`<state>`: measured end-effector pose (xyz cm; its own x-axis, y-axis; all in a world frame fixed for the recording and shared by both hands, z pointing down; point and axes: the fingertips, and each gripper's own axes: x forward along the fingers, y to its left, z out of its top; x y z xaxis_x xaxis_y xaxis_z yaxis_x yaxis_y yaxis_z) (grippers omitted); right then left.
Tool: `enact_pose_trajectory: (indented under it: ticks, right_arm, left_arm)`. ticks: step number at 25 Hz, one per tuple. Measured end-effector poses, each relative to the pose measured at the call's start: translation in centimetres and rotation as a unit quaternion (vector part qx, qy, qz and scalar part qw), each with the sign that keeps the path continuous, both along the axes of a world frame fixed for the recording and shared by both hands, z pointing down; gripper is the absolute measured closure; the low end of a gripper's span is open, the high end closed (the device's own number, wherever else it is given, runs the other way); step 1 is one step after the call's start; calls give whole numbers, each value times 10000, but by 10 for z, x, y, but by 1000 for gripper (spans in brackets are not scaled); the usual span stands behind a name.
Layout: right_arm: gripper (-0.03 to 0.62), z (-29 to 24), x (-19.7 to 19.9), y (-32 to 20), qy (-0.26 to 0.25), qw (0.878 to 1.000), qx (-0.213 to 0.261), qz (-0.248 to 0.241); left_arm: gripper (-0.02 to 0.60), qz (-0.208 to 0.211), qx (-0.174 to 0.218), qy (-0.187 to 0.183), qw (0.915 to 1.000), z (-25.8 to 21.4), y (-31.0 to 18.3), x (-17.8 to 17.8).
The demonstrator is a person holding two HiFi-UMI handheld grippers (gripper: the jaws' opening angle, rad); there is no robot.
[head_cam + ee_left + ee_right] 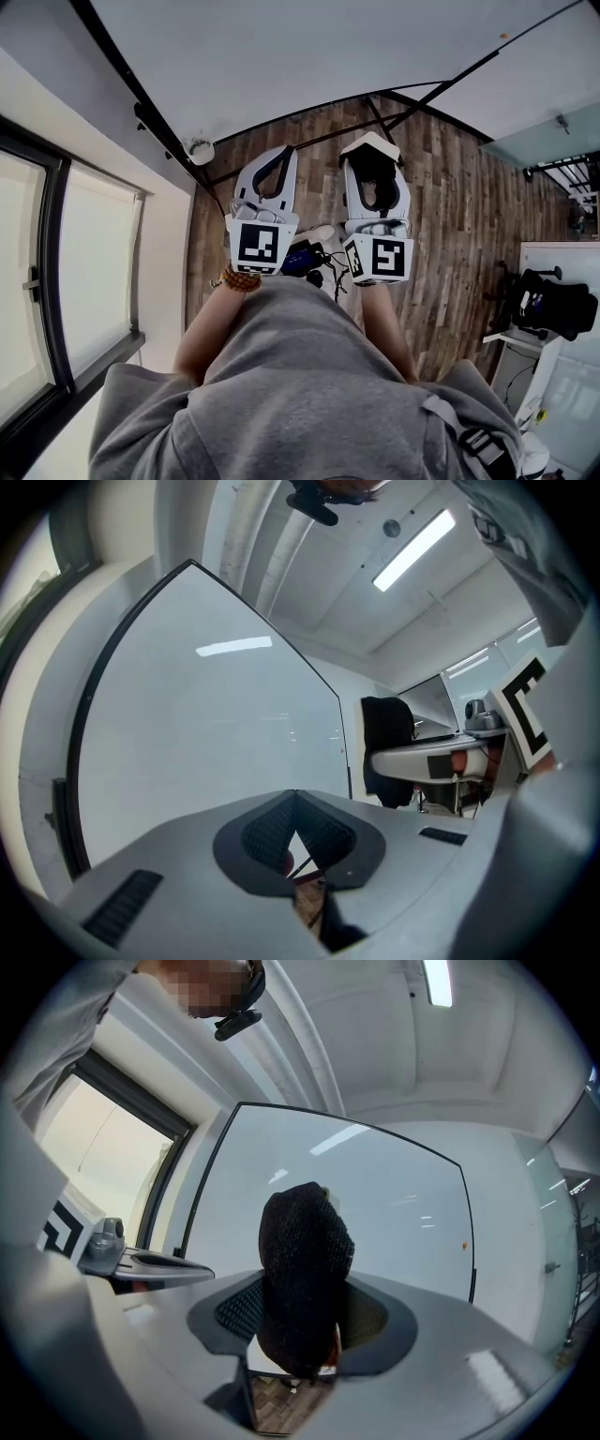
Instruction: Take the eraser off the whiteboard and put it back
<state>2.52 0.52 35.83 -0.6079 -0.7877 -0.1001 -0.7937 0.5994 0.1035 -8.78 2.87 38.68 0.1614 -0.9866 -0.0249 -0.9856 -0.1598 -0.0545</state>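
Observation:
The eraser (305,1269) has a black felt face and a white back (368,145). My right gripper (300,1326) is shut on it, with the felt standing up between the pads. It hovers just in front of the whiteboard (375,1204), a big bare white panel in a black frame (309,56). My left gripper (282,152) is beside it on the left, also pointing at the board (206,724). Its jaws (295,799) meet at the tips with nothing between them.
A window (66,272) runs along the left wall. Wooden floor (459,216) lies below, with the board's black stand legs (375,117) and a dark device with cables (305,258) on it. A black chair (553,300) and white furniture stand at the right.

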Motion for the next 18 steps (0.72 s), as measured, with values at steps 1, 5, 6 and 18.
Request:
enact_pose_trajectory:
  ticks: [1,5,6,18]
  right_arm:
    - [376,0,1,-1,-34,10000,-11,25]
    - [376,0,2,2,-35,10000,-24,34]
    - [376,0,1,3,12,10000,-6,29]
    - [375,-1,-4,13,224,9996,146,106]
  left_arm:
    - [574,26,-13,19,10000,1,1,1]
    - [574,204,-71,11,9998,4,4,16]
    - [574,236,-96,29,9997,4,6,18]
    - [574,170,-22,148,9997,3,10,12]
